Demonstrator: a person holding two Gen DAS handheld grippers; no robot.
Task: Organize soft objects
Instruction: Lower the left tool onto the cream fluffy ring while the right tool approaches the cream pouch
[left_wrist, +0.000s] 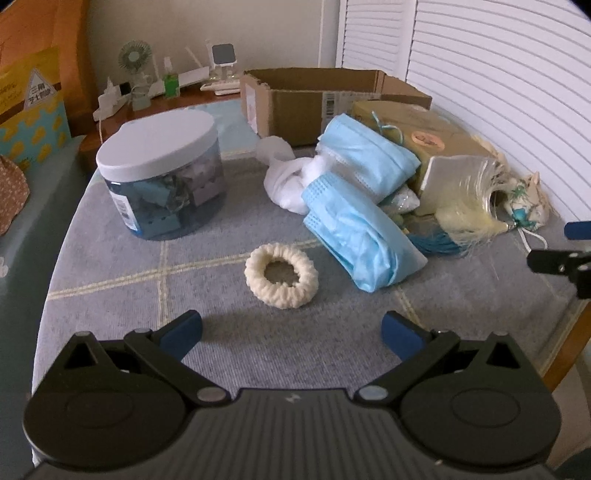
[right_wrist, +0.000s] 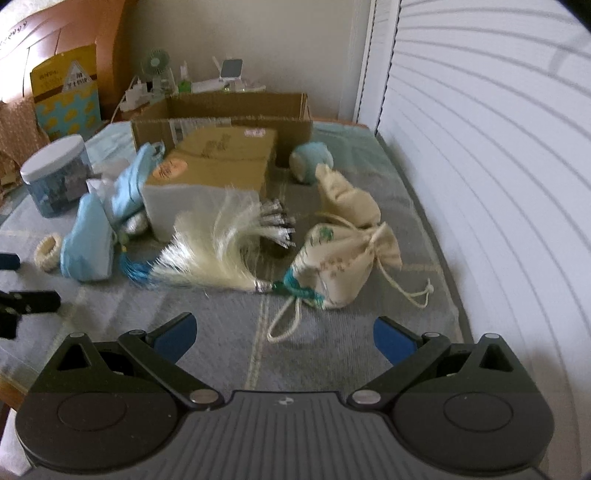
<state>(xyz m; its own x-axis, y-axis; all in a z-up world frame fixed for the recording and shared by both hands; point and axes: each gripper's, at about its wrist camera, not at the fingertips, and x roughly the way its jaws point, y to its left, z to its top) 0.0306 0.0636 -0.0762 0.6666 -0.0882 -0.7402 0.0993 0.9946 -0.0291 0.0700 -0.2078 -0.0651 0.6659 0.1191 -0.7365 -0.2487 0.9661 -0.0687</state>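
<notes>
A cream knitted ring (left_wrist: 281, 277) lies on the grey cloth just ahead of my open, empty left gripper (left_wrist: 291, 332); it also shows in the right wrist view (right_wrist: 48, 252). Blue face masks (left_wrist: 364, 240) and white wadding (left_wrist: 288, 181) lie behind it. My right gripper (right_wrist: 284, 334) is open and empty, just short of a cream drawstring pouch (right_wrist: 343, 267) with its cord (right_wrist: 284, 321). A second pouch (right_wrist: 347, 199), a pale tassel (right_wrist: 218, 251) and a teal plush ball (right_wrist: 310, 162) lie nearby. An open cardboard box (left_wrist: 314, 99) stands at the back.
A lidded plastic jar (left_wrist: 164, 173) stands at the left. A closed tan box (right_wrist: 218, 162) sits mid-table. White louvred doors (right_wrist: 480, 184) line the right side. A desk with a small fan (left_wrist: 135, 59) and bottles is behind. The table edge (left_wrist: 569, 350) is at right.
</notes>
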